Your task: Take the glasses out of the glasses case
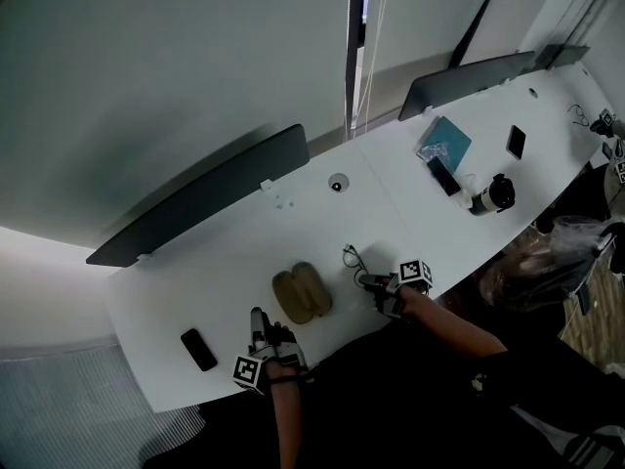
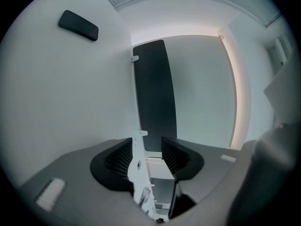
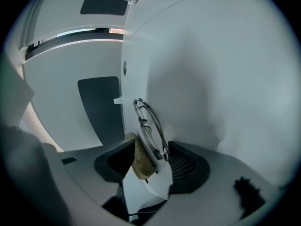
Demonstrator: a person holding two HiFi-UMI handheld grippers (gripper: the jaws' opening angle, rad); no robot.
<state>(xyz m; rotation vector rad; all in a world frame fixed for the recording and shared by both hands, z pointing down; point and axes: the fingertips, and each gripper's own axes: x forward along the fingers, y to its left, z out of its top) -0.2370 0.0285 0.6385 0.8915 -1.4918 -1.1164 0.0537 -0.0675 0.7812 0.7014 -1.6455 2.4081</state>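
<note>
The tan glasses case point(image 1: 302, 294) lies open on the white table point(image 1: 225, 252) near its front edge. The thin-framed glasses point(image 1: 353, 258) lie on the table just right of the case. My right gripper point(image 1: 371, 283) sits right behind them. In the right gripper view the glasses point(image 3: 149, 124) lie between the wide-apart jaws of my right gripper point(image 3: 148, 161); one end is close to the right pad, and the case point(image 3: 141, 161) shows beyond. My left gripper point(image 1: 259, 320) rests left of the case, open; in its own view my left gripper point(image 2: 146, 157) holds nothing.
A black phone point(image 1: 198, 349) lies front left, also in the left gripper view point(image 2: 78, 25). Dark divider panels point(image 1: 205, 198) stand along the back edge. Far right are a teal notebook point(image 1: 445, 143), two dark phones point(image 1: 516, 142) and a white-and-black object point(image 1: 493, 194).
</note>
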